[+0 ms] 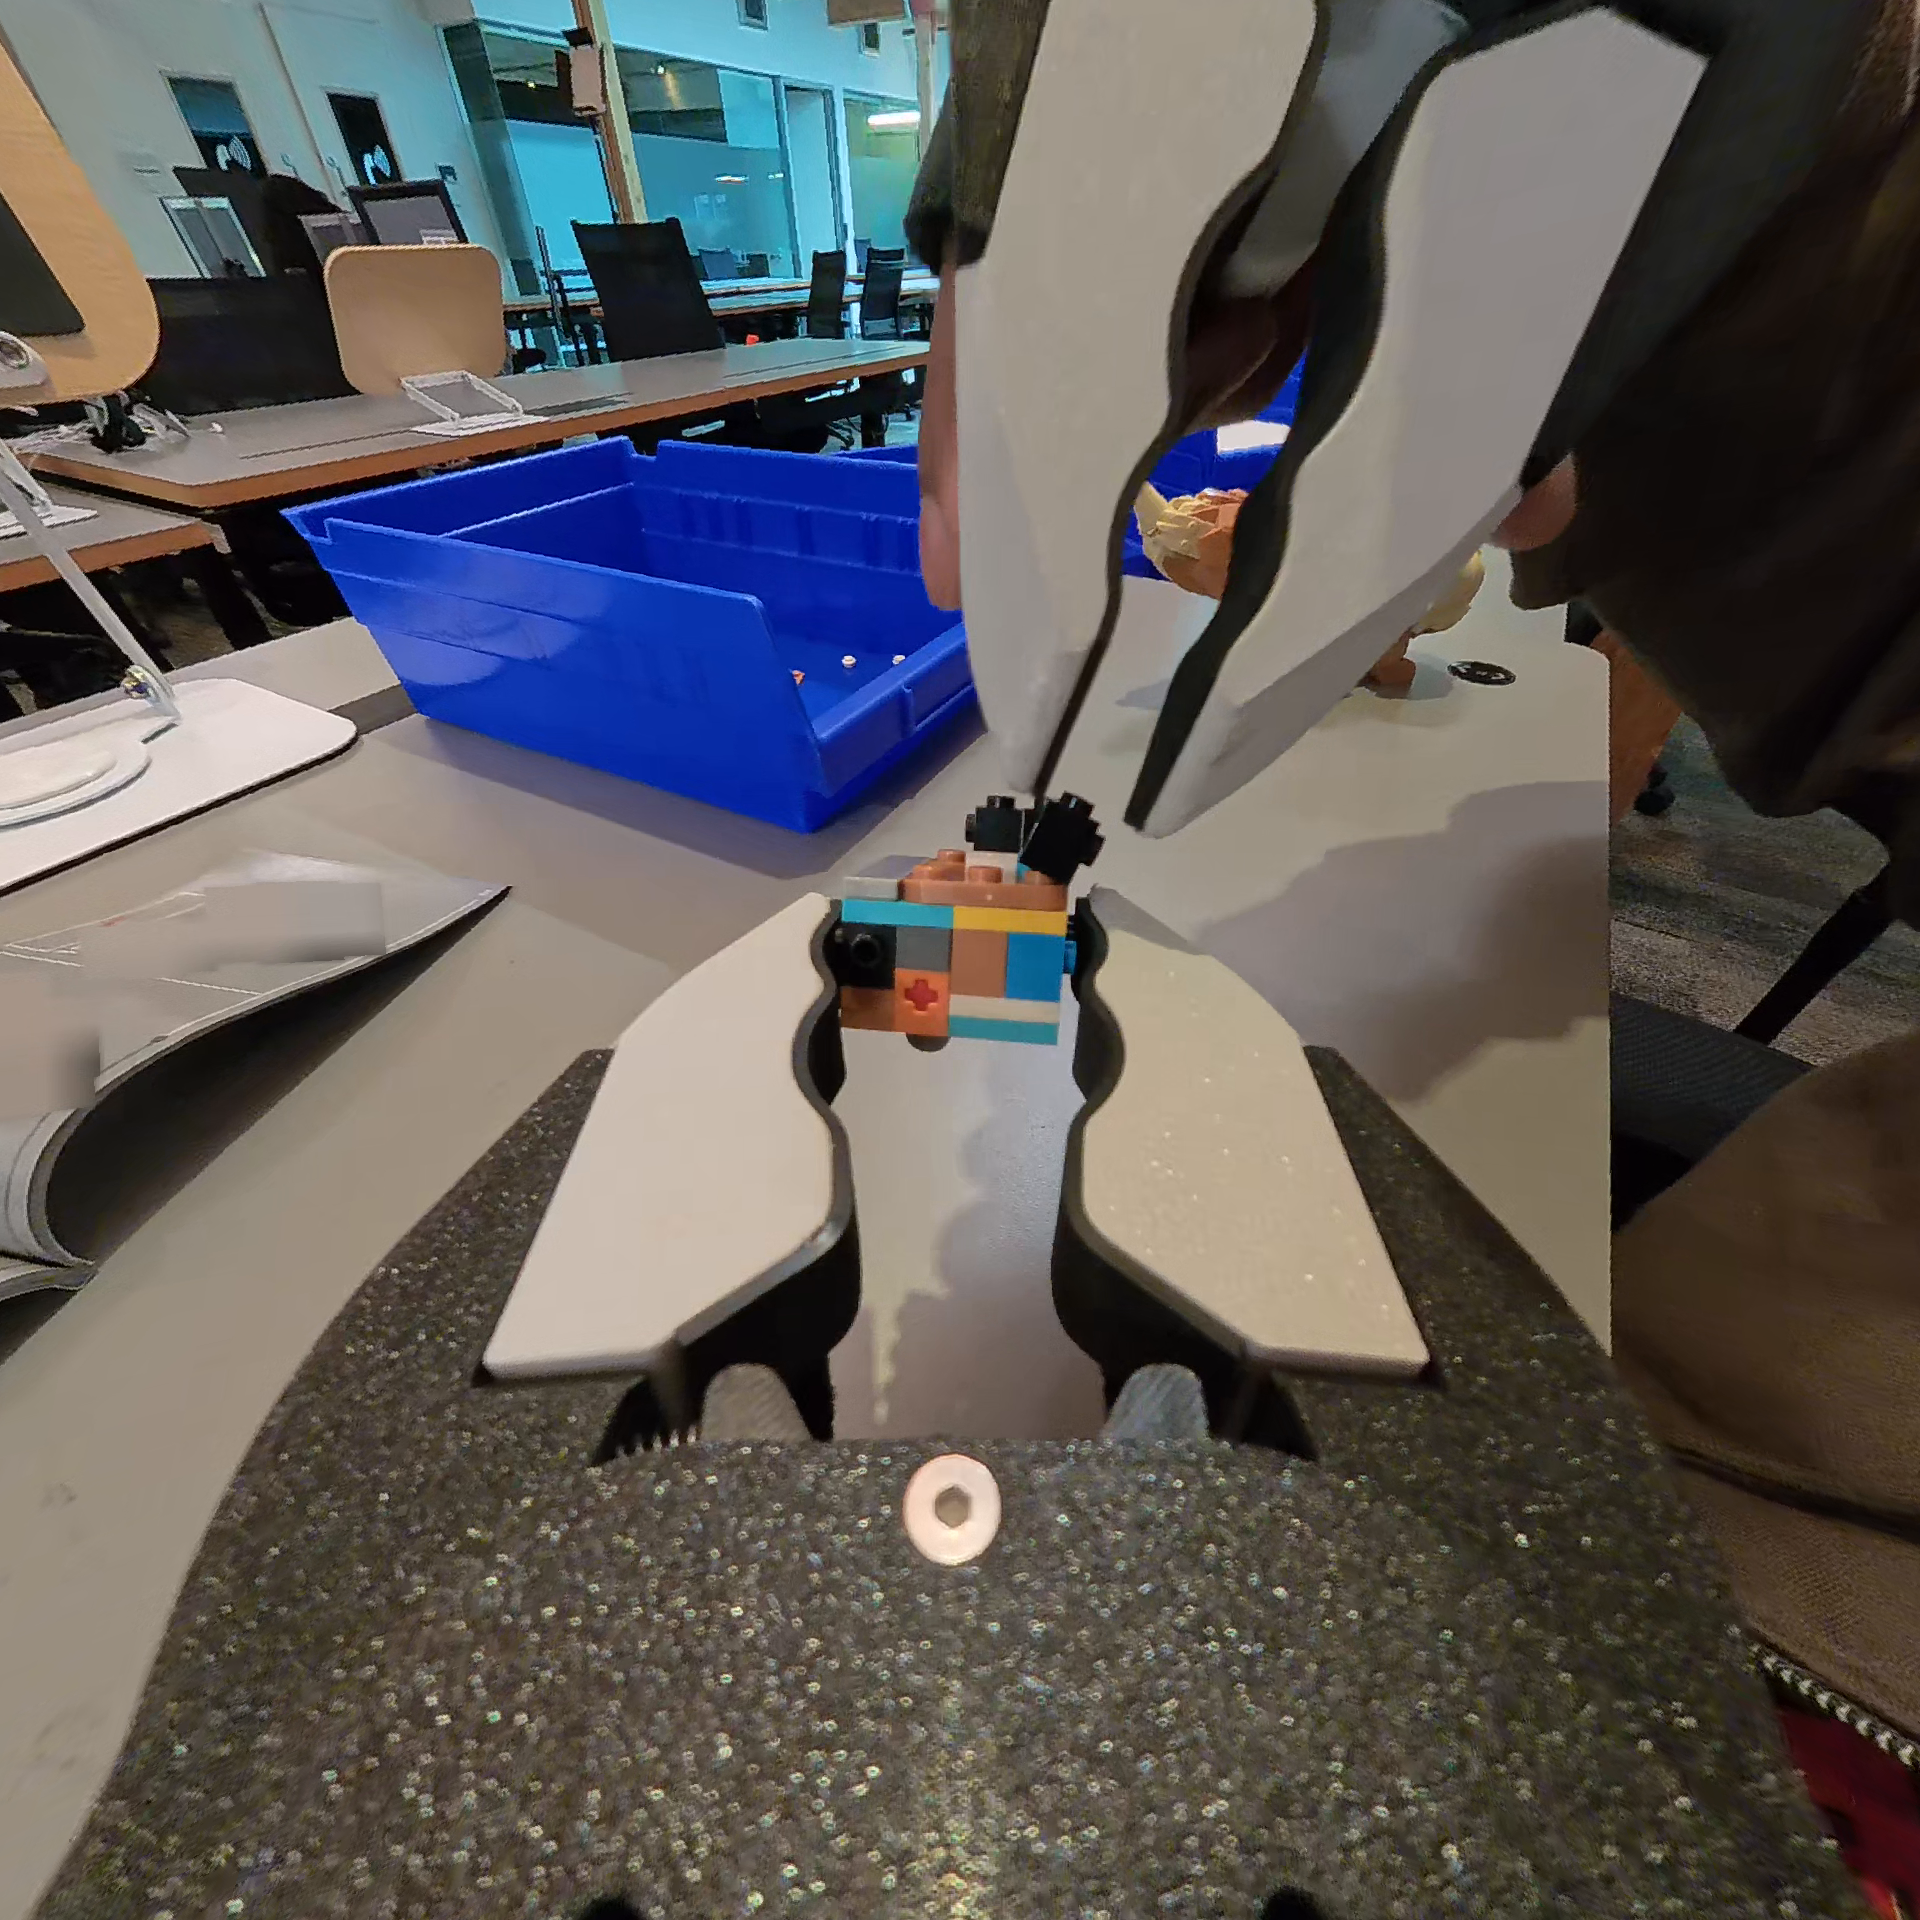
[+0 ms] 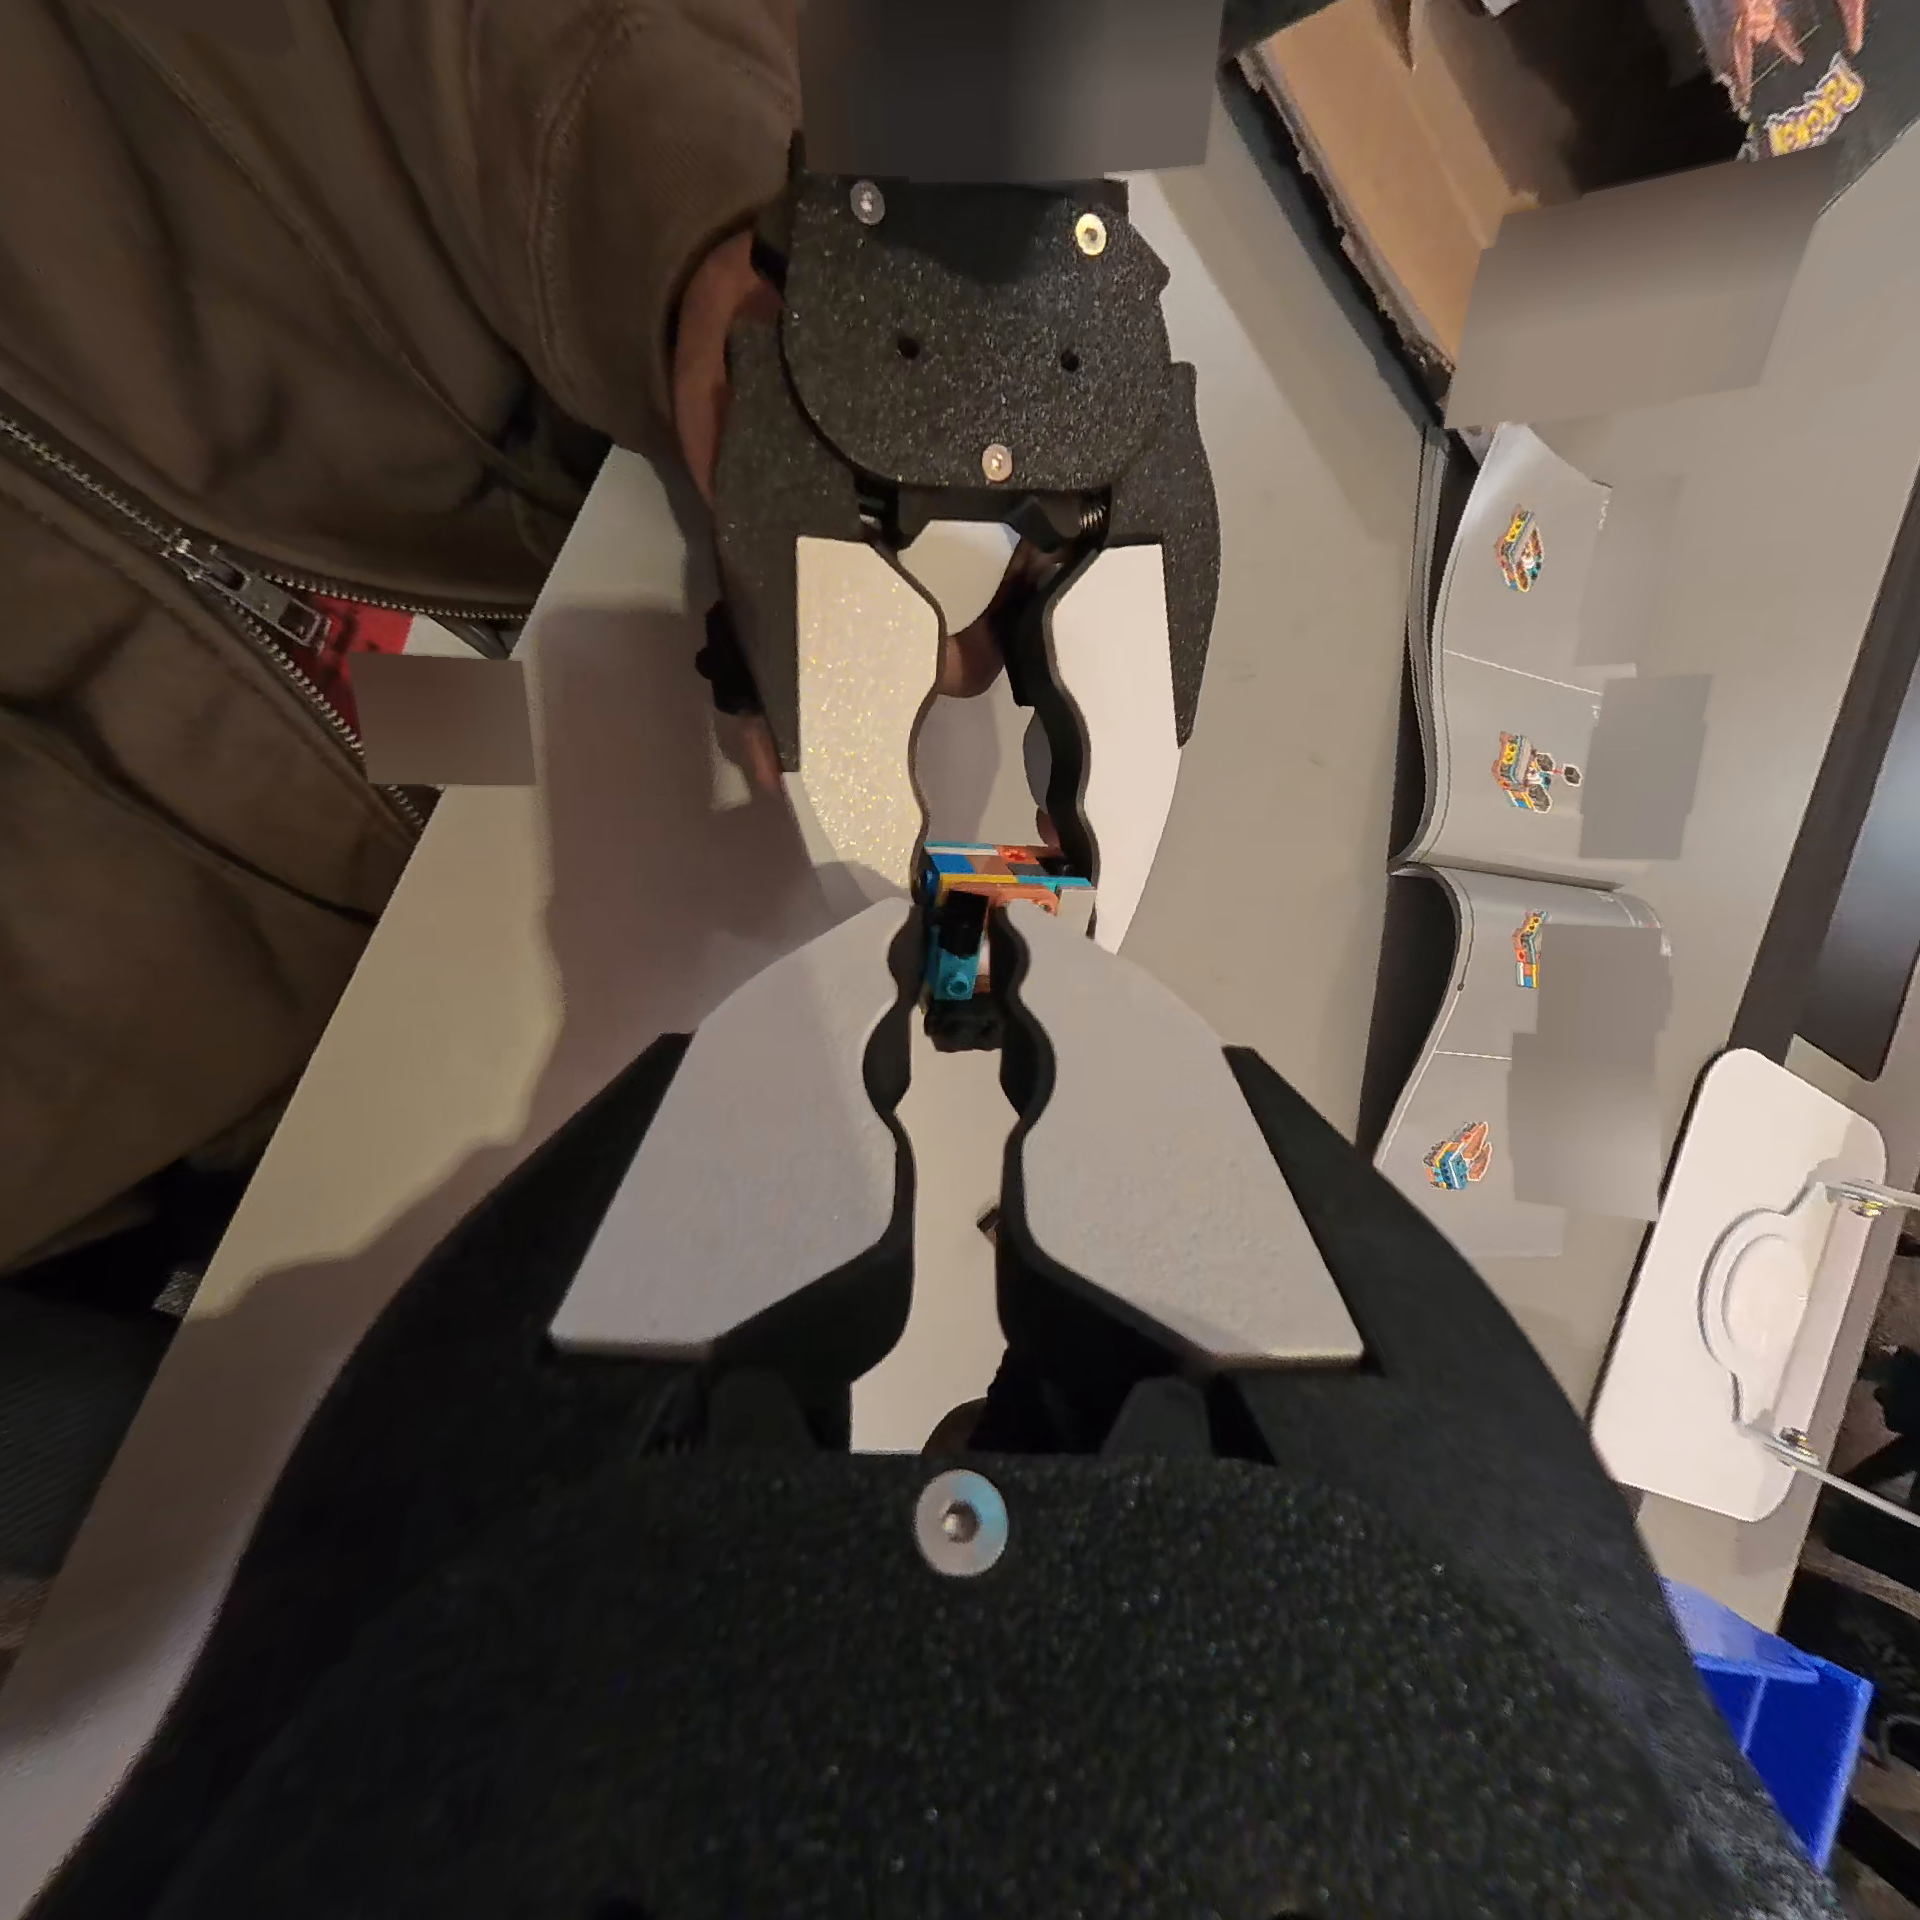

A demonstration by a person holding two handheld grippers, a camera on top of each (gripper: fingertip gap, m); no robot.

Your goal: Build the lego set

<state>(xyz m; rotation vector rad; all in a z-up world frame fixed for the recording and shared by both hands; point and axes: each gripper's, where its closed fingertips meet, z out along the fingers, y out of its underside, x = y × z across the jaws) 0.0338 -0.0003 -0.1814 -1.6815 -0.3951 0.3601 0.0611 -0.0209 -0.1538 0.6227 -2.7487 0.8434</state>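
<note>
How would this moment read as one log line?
left gripper: shut on lego block | right gripper: open over black piece | bin: behind

This is an open-plan office. Long rows of desks [image 1: 582, 405] stretch back across the room, with black office chairs [image 1: 644, 286] pushed up to them and rounded wooden divider panels [image 1: 416, 312] standing between seats. Glass-walled rooms [image 1: 665, 135] line the far side, and the floor [image 1: 1725, 935] is grey carpet.

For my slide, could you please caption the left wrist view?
Left gripper holds the lego block while right gripper adds a black piece.
</note>
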